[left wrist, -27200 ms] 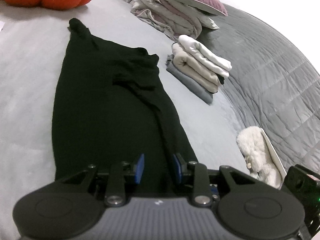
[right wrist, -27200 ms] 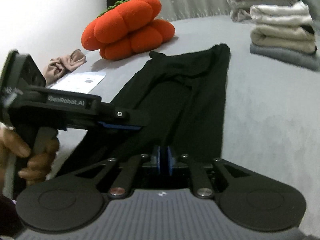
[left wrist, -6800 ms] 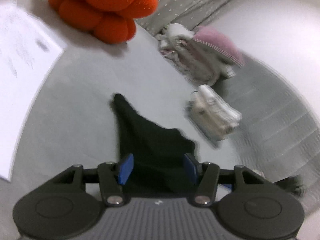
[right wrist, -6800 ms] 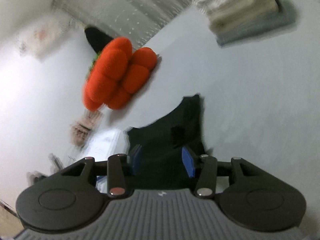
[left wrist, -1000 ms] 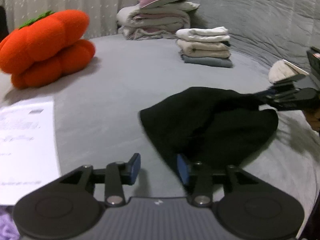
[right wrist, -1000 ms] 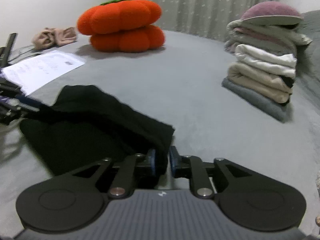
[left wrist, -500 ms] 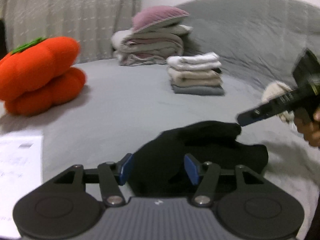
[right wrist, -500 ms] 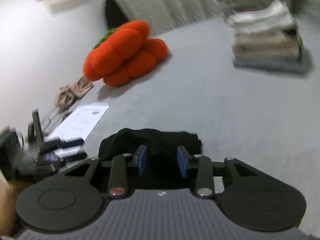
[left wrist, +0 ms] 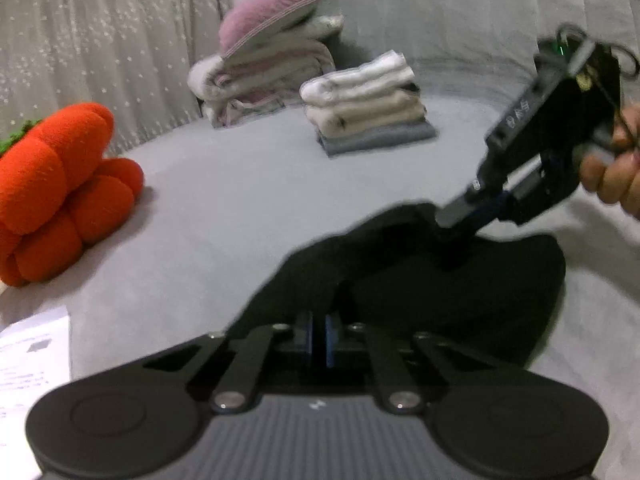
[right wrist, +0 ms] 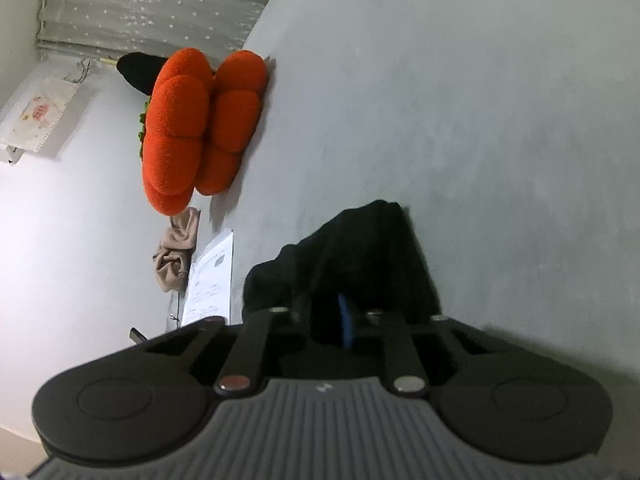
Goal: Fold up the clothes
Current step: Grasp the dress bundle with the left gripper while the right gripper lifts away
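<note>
A black garment (left wrist: pixel 440 288) lies bunched and partly folded on the grey bed (left wrist: pixel 240 200). My left gripper (left wrist: pixel 318 336) is shut on its near edge, with dark fabric pinched between the blue pads. My right gripper (left wrist: pixel 454 226) comes in from the upper right in the left wrist view, held by a hand (left wrist: pixel 616 176), and its tips are shut on the far fold of the garment. In the right wrist view, which is rolled sideways, the garment (right wrist: pixel 360 256) drapes over the right gripper (right wrist: pixel 332 320) and hides one pad.
An orange pumpkin cushion (left wrist: pixel 52 188) (right wrist: pixel 196 128) sits at the left. A stack of folded clothes (left wrist: pixel 368 104) and a pile topped by a pink pillow (left wrist: pixel 264 64) stand at the back. A paper sheet (left wrist: pixel 32 356) (right wrist: pixel 210 280) and beige cloth (right wrist: pixel 176 252) lie near the bed's edge.
Both grippers have gone from open to shut on the black garment. The right gripper has rolled sideways and dropped onto the far fold, which now stands raised.
</note>
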The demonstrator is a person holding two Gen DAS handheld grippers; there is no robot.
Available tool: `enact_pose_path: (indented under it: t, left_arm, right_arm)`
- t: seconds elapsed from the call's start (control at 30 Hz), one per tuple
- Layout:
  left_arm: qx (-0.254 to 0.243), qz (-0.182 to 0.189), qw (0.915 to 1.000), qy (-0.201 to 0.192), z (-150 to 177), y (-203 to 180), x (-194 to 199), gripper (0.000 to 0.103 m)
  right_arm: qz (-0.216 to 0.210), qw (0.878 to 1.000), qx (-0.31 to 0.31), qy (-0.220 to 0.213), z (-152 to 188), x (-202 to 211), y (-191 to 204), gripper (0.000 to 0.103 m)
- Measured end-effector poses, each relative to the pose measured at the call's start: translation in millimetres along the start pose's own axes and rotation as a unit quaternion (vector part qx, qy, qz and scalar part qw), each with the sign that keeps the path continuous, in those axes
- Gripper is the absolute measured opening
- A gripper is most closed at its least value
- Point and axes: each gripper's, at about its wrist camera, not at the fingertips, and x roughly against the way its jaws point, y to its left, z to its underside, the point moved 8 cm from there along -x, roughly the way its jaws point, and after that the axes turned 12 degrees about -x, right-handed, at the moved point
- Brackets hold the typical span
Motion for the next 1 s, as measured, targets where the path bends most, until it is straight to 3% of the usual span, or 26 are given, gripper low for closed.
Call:
enact_pose_path:
  t: [0.17, 0.33, 0.43, 0.5, 0.63, 0.77, 0.87, 1.0]
  left_arm:
    - [0.008, 0.012, 0.9996, -0.024, 0.4, 8.7, 22.1, 0.005]
    - [-0.029, 0.051, 0.9981, 0.021, 16.5, -10.5, 12.6, 0.005]
    - [-0.071, 0.053, 0.9948, 0.051, 27.1, -27.2, 2.5, 0.006]
    - [-0.084, 0.049, 0.9937, 0.056, 28.0, -29.9, -1.5, 0.006]
    - [-0.073, 0.052, 0.9942, 0.06, 26.5, -25.9, -3.6, 0.006]
    - [-0.073, 0.05, 0.9941, 0.062, 26.3, -26.6, -4.1, 0.007]
    - [-0.073, 0.048, 0.9941, 0.064, 26.2, -27.2, -4.4, 0.008]
    - [-0.057, 0.048, 0.9952, 0.063, 25.6, -22.8, -3.4, 0.012]
  right_arm:
    - [-0.01, 0.998, 0.054, -0.028, -1.1, 25.6, 19.5, 0.007]
    - [0.05, 0.989, 0.125, -0.058, 2.4, 33.9, 21.0, 0.007]
    - [0.104, 0.974, 0.188, -0.072, 9.9, 29.4, 21.1, 0.015]
    - [0.124, 0.963, 0.225, -0.082, 15.7, 27.5, 22.2, 0.015]
    - [0.106, 0.943, 0.292, -0.122, 26.2, 28.7, 35.8, 0.015]
    - [0.096, 0.908, 0.377, -0.157, 44.2, 6.9, 54.0, 0.015]
    - [0.096, 0.891, 0.421, -0.141, 57.5, -23.7, 59.1, 0.015]
    - [0.141, 0.862, 0.473, -0.118, 69.1, -62.0, 46.8, 0.015]
